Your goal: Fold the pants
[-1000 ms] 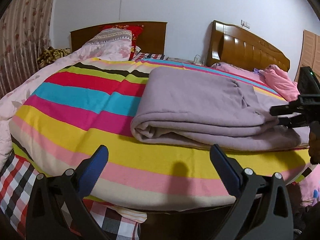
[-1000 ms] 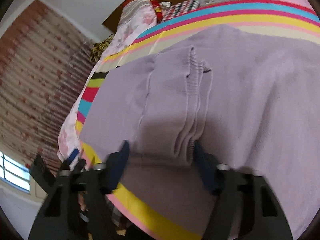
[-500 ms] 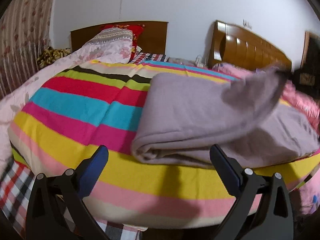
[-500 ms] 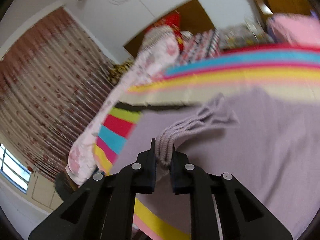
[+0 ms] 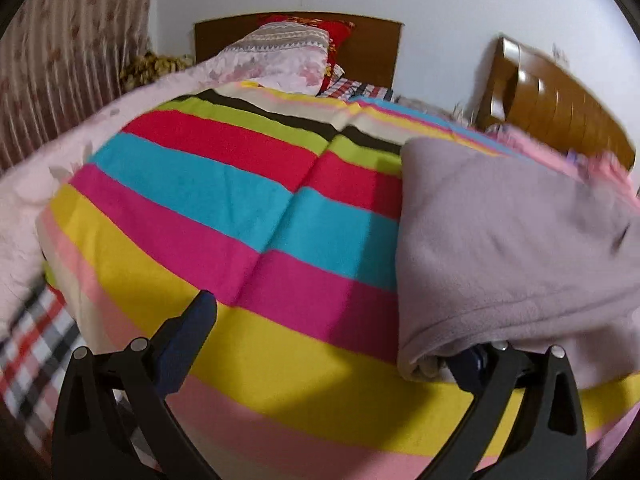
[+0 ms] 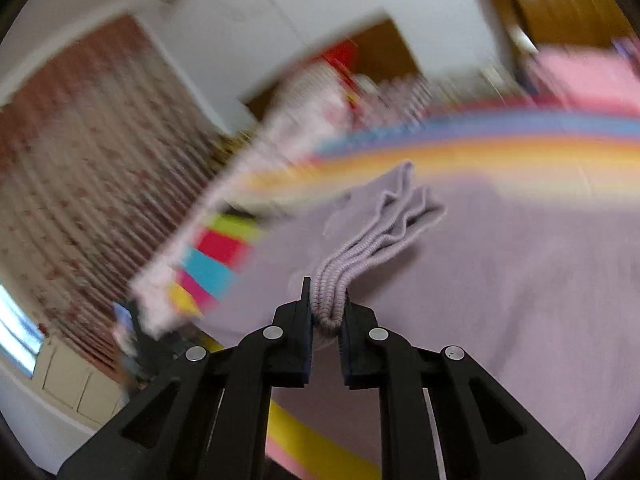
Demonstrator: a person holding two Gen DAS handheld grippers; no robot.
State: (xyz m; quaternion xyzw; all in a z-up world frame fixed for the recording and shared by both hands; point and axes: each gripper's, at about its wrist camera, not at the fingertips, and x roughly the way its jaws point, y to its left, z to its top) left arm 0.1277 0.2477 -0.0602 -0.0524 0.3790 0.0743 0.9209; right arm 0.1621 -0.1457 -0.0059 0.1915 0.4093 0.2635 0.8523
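Pinching the ribbed cuffs (image 6: 362, 248) of the lilac pants (image 5: 508, 240), the right hand-held gripper (image 6: 325, 312) lifts them above the striped bed (image 5: 224, 216) — the left hand-held gripper (image 5: 340, 340), spread wide, sits at the pants' near folded edge.

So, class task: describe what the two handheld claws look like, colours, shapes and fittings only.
Both the left claw and the right claw have matte black angular linkage arms with triangular cut-outs and round silver rivets. Their fingers carry dark blue pads. No cables, markings or sleeves are visible.
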